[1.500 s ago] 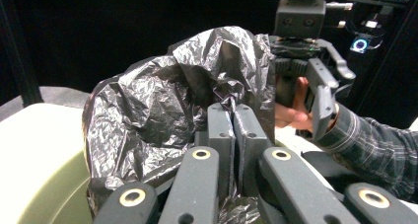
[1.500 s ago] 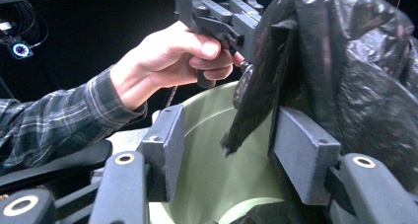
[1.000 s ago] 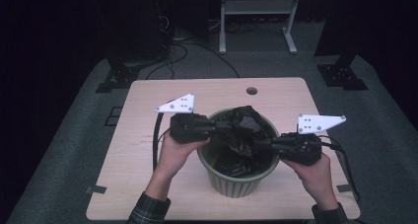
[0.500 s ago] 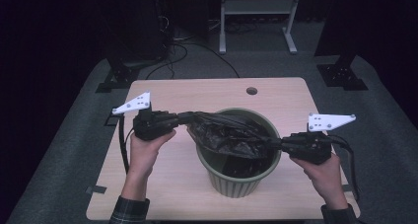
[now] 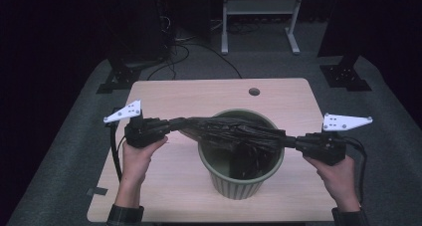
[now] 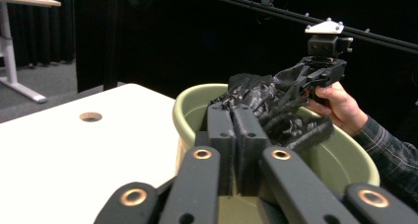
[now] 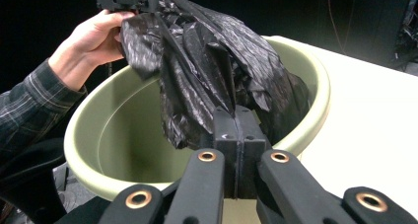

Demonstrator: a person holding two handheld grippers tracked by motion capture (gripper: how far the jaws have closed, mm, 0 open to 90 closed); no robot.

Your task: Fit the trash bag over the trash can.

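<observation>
Both the left gripper and the right gripper pinched the black bin bag taut above the green bin — its thin film could tear or slip free, since the left jaws had just eased slightly.

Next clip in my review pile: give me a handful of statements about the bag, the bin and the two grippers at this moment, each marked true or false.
1. The black plastic bag is stretched between the left gripper and the right gripper. True.
2. The green bin lies tipped on its side. False: it stands upright on the wooden table.
3. Both grippers are closed on the bag. True: in each gripper view the fingers pinch black plastic.
4. The bag already lines the bin, folded over its rim. False: it hangs bunched across the opening, with part drooping inside.
5. The table has a round hole near its far edge. True.
6. The bin is full of rubbish. False: its inside looks bare apart from the bag.
</observation>
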